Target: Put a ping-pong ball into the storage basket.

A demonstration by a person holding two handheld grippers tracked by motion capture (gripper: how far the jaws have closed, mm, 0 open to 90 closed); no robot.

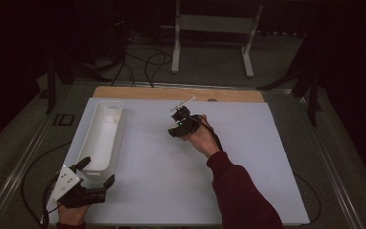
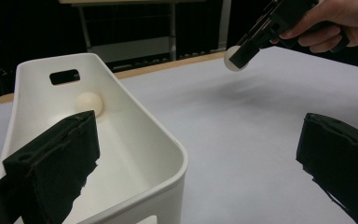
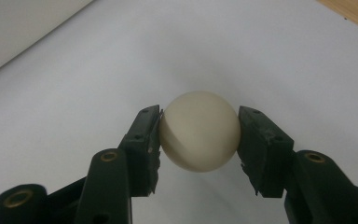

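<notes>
Ball (image 3: 199,135) smooth matt; bin (image 2: 168,154) glossy plastic; table edge (image 1: 176,93) wood.

My right tool (image 3: 199,140) is black, its two arms carrying brass-ringed screw holes and worn, chipped pads. My left tool (image 1: 96,172) is black too (a grey three-cornered plate with small dots rides on top), trailing a dark cable. I wear a maroon sleeve (image 1: 240,191).
</notes>
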